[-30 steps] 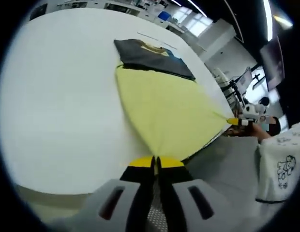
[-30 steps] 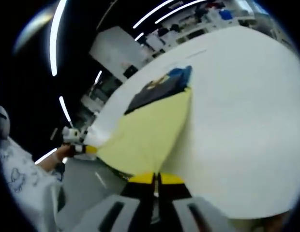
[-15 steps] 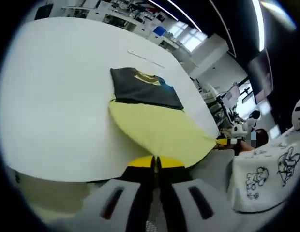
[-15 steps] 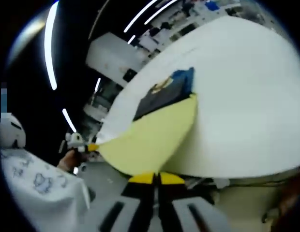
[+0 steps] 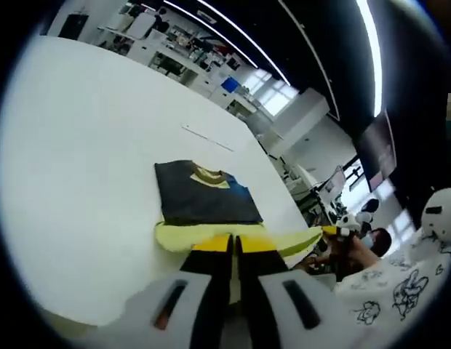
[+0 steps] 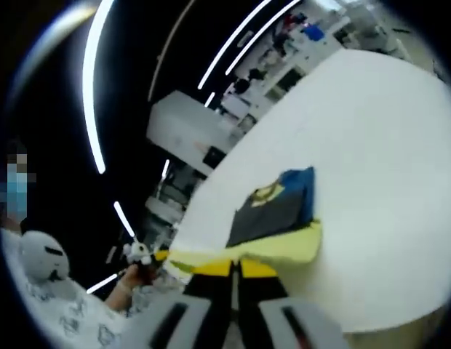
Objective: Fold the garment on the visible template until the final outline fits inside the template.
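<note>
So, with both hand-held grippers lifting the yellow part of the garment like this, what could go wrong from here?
1. The left hand-held gripper and the right hand-held gripper each pinch only an edge of the yellow fabric, so it might slip out.
2. The fabric sags between them, so the fold may land creased or skewed over the dark part.
3. The garment lies near the edge of the white table, so pulling could drag it off.

Ceiling strip lights (image 5: 367, 54) glare bright. White worktop (image 5: 73, 167) evenly lit, nearly washed out. Heavy fisheye bending at edges. Right gripper view soft, slightly blurred.
</note>
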`<state>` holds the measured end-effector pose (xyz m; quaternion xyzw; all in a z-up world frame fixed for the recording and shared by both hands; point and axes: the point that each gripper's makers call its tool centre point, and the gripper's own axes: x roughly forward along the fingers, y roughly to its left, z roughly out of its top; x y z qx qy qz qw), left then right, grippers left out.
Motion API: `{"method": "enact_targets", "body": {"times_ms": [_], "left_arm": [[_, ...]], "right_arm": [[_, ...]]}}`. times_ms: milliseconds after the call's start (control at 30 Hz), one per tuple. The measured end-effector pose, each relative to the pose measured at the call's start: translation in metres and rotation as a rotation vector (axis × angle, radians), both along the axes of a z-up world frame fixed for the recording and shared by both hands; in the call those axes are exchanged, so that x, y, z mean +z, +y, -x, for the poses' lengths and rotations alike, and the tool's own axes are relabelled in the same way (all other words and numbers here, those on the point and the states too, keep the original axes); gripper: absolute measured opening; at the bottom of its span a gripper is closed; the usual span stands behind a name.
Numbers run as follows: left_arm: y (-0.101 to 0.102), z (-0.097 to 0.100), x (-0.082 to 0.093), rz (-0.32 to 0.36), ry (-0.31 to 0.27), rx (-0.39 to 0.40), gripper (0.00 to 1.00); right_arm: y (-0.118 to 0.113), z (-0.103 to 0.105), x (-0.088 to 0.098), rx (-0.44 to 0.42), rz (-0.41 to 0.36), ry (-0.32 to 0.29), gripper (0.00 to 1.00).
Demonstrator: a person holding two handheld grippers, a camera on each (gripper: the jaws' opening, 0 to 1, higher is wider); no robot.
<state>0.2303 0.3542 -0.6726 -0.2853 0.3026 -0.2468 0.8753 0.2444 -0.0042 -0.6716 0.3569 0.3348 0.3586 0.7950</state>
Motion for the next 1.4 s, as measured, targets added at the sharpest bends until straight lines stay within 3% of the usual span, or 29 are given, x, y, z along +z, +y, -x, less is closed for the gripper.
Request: {"method": "enact_targets", "body": {"times_ms": [133, 200, 300, 367, 533, 733, 833, 1033, 1067, 1267, 1400], "left_arm": [[0.005, -0.04, 0.002, -0.021, -0.043, 0.014, 0.0], [0.007, -0.059, 0.002, -0.034, -0.057, 0.015, 0.0], [0.009, -0.084, 0.001, -0.03, -0.065, 0.037, 0.0], [0.015, -0.104, -0.003, -0.041, -0.069, 0.05, 0.0], [0.014, -0.128, -0.012, -0.045, -0.071, 0.073, 0.0], [0.013, -0.16, -0.037, -0.039, -0.029, 0.12, 0.0], [0.015, -0.174, -0.051, -0.04, -0.007, 0.131, 0.0], [0.017, -0.188, -0.089, -0.052, 0.07, 0.163, 0.0], [0.017, -0.188, -0.098, -0.083, 0.089, 0.157, 0.0], [0.02, -0.197, -0.119, -0.131, 0.116, 0.141, 0.0], [0.02, -0.206, -0.125, -0.121, 0.118, 0.165, 0.0]], "right_arm": [[0.006, -0.034, 0.007, -0.022, 0.003, -0.05, 0.0], [0.011, -0.054, 0.015, -0.036, -0.032, -0.069, 0.0], [0.016, -0.08, 0.012, -0.034, 0.026, -0.103, 0.0], [0.019, -0.097, 0.008, -0.046, 0.026, -0.085, 0.0], [0.012, -0.147, -0.009, -0.06, 0.032, -0.071, 0.0], [0.014, -0.183, -0.026, -0.065, 0.052, -0.066, 0.0], [0.014, -0.202, -0.043, -0.081, 0.058, -0.032, 0.0], [0.019, -0.218, -0.071, -0.093, 0.092, 0.007, 0.0], [0.02, -0.219, -0.077, -0.095, 0.102, 0.02, 0.0], [0.018, -0.218, -0.099, -0.063, 0.172, 0.051, 0.0], [0.02, -0.218, -0.102, -0.067, 0.185, 0.051, 0.0]]}}
